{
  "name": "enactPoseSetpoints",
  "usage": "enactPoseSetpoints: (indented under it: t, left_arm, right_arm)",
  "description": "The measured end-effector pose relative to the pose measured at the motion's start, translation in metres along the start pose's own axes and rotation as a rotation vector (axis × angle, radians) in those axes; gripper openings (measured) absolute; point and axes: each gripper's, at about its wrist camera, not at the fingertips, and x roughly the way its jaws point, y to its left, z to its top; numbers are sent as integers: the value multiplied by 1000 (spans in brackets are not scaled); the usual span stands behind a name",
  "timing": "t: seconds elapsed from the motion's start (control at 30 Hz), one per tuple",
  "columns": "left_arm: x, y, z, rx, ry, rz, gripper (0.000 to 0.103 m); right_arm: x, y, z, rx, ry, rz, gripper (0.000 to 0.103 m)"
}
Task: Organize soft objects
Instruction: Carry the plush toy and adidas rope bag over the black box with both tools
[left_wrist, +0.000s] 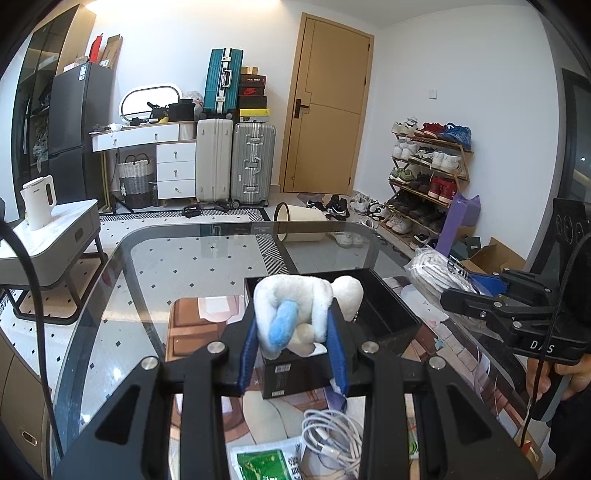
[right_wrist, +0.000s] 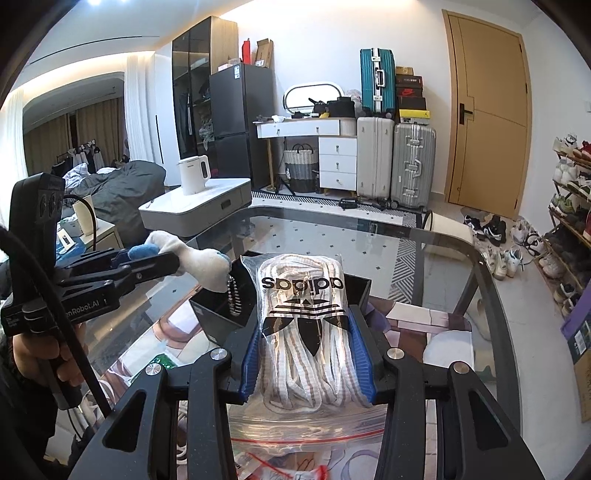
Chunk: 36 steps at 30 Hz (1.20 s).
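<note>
Both wrist views look closely along their fingers, sharing the black box (left_wrist: 373, 306) (right_wrist: 221, 314).

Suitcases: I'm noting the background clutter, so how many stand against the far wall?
3. A white suitcase and a silver suitcase stand side by side on the floor; a teal suitcase stands on top. Others may be hidden behind them.

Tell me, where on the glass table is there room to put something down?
Free: the far half of the glass table, beyond the black open box out to the curved rim. Crowded: the near side, with a coiled white cable and a green packet.
</note>
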Motion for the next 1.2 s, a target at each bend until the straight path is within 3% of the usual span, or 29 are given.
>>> enactPoseSetpoints:
  t: [0.63,1.2]
  left_arm:
    - [41,2,9,-1,49,4,32]
    - [73,-3,7,11,87,6,32]
  right_arm:
    - [50,-9,24,-33,91,-11,43]
    - [91,-21,22,-47,160,-9,43]
